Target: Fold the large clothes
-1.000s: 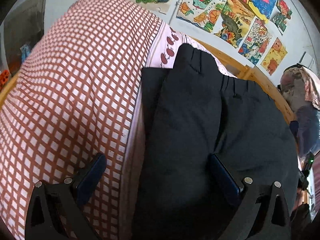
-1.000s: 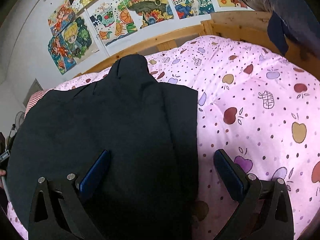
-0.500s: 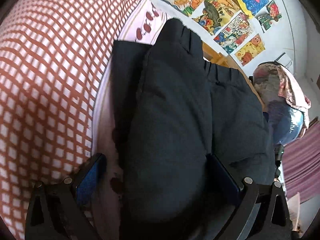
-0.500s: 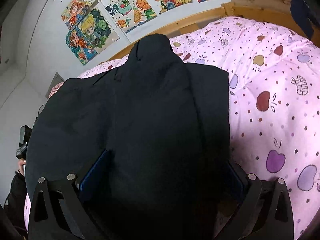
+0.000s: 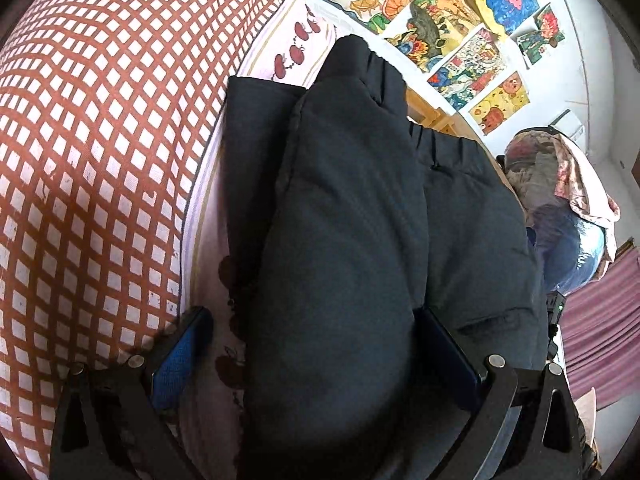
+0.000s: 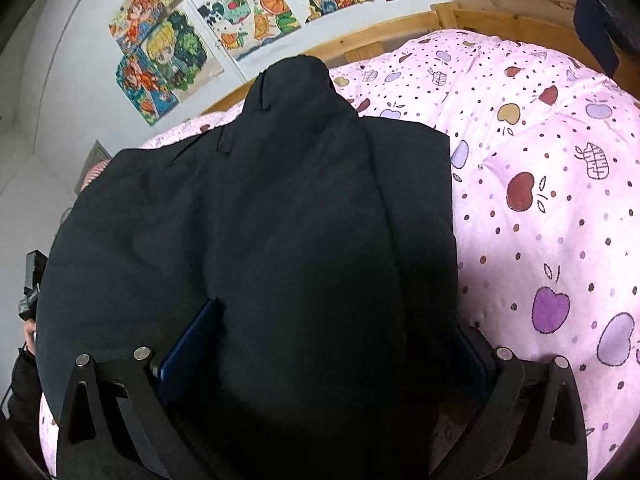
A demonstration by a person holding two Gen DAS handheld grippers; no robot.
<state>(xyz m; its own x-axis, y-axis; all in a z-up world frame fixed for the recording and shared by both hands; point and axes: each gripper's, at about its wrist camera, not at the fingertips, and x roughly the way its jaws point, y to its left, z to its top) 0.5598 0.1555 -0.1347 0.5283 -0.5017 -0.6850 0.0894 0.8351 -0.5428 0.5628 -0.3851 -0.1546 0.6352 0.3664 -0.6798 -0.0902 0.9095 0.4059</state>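
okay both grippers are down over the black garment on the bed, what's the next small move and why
Probably close both at once. The left hand-held gripper and right hand-held gripper each stand open, straddling a raised ridge of the black garment on the pink quilt; nothing is pinched yet, so lifting now would likely leave the fabric behind.

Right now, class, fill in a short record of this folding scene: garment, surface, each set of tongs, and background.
garment: dark trousers, partly folded
surface: pink fruit-print quilt
left tongs: open, straddling a raised fold
right tongs: open, straddling a raised fold
beside: red checked cushion
background: drawings on the wall, wooden bed frame
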